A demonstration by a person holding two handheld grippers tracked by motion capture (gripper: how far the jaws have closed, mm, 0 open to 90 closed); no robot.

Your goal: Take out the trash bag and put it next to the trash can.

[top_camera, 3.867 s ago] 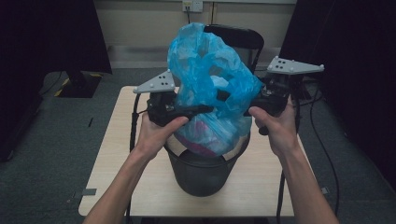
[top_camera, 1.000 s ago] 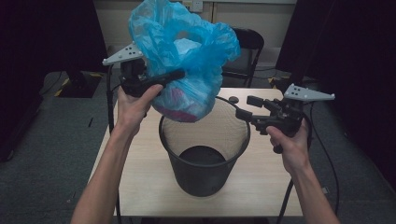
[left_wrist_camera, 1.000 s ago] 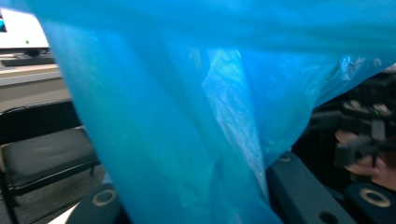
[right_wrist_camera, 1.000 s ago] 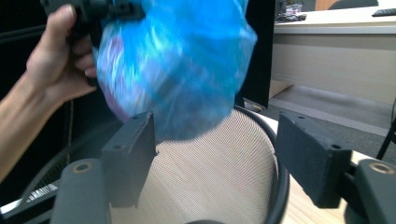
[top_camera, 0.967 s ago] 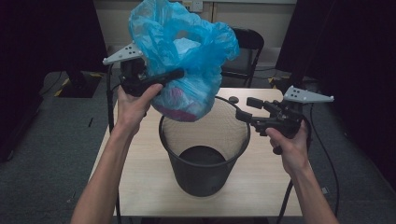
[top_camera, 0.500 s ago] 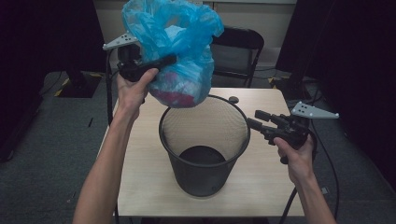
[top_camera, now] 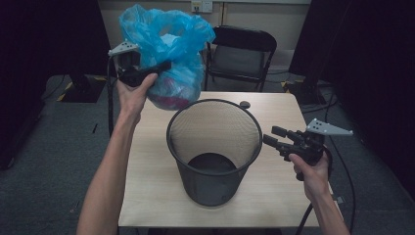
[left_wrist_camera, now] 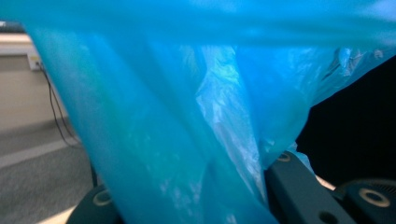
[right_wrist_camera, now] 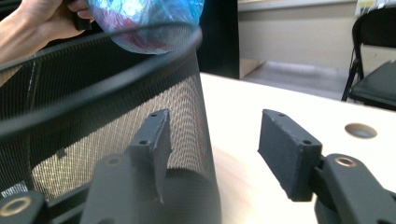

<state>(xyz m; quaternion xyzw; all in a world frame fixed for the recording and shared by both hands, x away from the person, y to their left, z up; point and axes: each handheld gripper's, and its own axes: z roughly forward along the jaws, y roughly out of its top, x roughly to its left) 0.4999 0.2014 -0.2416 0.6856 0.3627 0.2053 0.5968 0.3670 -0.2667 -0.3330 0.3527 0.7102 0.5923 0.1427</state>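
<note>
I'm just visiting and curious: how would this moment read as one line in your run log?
left gripper: shut on blue bag, held up behind mesh bin | right gripper: open, beside bin | bin: upright on table, bag out

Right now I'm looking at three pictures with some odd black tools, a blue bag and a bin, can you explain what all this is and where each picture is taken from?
A person stands at a wooden table with a hand-held two-jaw gripper in each hand; there is no robot arm. The high view looks down from above the person's side. The other two come from small cameras that ride on the grippers and look along their black jaws.

On the table stands a black mesh bin, open and without a liner. The left gripper is shut on a filled blue plastic bag, held up in the air beyond the bin's left side; in the left gripper view the plastic covers most of the picture. The right gripper is open and holds nothing, beside the bin. A folding chair stands behind the table.
</note>
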